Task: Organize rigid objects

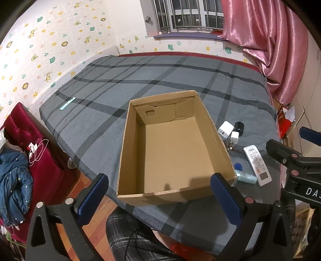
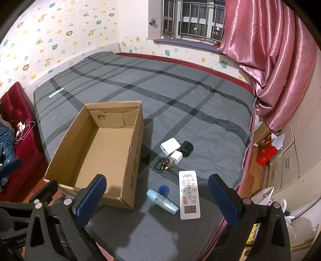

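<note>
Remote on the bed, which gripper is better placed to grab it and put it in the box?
Right. The remote lies just ahead of the open right gripper, right of the box. The left gripper faces the empty box instead.

A grey plaid blanket (image 2: 180, 96) covers the bed, and a pale strip (image 2: 56, 93) lies near its far left corner. A pink curtain (image 2: 270, 60) hangs past the bed's right edge beside a barred window (image 2: 192, 18), and the wall (image 2: 50, 40) carries star and animal stickers. By the left edge stands a red headboard (image 1: 34, 140) with a white cable (image 1: 37, 150) and blue clothing (image 1: 14, 180).
</note>
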Motion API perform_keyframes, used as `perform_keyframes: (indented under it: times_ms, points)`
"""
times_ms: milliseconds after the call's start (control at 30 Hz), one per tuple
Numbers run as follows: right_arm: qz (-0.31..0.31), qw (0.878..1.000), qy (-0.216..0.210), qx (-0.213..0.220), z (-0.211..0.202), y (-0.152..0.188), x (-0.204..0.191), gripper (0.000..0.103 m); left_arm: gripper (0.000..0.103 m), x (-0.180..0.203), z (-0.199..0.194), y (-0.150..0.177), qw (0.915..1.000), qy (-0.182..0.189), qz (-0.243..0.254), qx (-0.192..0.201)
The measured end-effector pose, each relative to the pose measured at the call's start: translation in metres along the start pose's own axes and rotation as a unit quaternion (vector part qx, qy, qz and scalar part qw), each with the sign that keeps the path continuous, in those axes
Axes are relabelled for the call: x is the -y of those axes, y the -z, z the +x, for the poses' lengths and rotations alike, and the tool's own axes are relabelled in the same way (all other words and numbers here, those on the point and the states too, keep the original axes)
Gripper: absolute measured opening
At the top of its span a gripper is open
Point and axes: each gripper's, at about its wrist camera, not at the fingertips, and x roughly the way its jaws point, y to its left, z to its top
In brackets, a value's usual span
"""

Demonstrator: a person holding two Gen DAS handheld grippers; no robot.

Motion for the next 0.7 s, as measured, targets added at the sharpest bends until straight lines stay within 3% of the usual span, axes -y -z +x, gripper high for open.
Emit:
perform_keyframes:
  times_ms: [700]
  points:
    - [0.003, 1.0, 0.001, 0.002, -0.0005, 0.0003, 0.0036, 0.103, 0.103, -0.0012, 0.0023, -0.0022, 1.0, -0.001, -0.002, -0.001]
